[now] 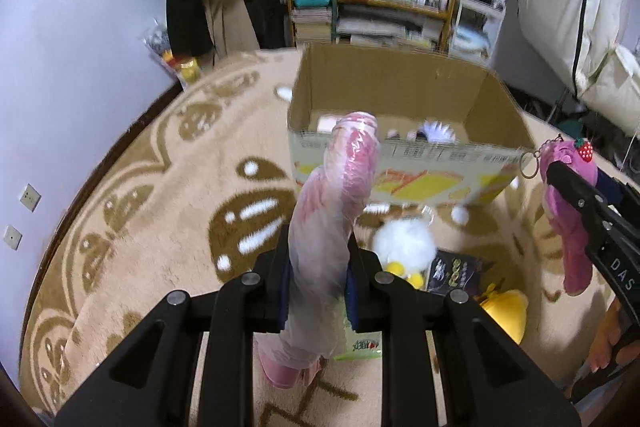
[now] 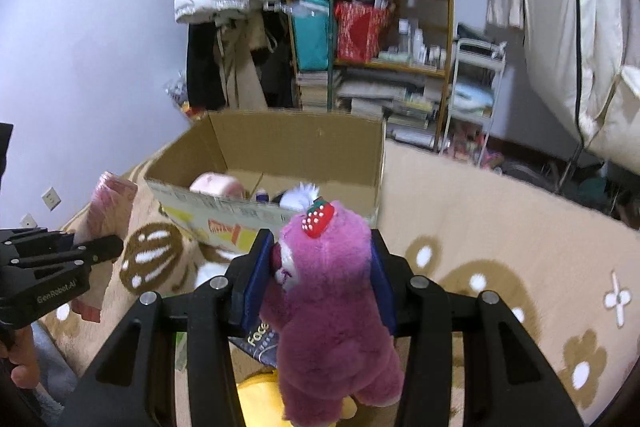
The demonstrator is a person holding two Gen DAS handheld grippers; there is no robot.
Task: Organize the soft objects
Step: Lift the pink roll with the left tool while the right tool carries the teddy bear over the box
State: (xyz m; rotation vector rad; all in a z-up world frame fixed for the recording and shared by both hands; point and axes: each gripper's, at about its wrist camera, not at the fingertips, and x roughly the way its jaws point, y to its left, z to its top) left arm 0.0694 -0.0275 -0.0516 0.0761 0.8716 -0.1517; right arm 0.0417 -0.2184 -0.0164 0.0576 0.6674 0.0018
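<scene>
pink plastic-wrapped roll (image 1: 340, 203) upright, held | purple plush bear (image 2: 332, 307) upright, held

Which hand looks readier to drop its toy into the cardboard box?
Probably the left: its pink plastic-wrapped toy already reaches the cardboard box rim, while the right's purple plush bear sits lower, short of it.

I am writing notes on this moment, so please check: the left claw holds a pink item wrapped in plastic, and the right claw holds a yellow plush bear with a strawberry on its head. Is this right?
One detail is wrong. The plush bear in the right claw is purple-pink, not yellow, as the right wrist view shows. The strawberry is on its head, and the left claw holds the plastic-wrapped pink item.
</scene>
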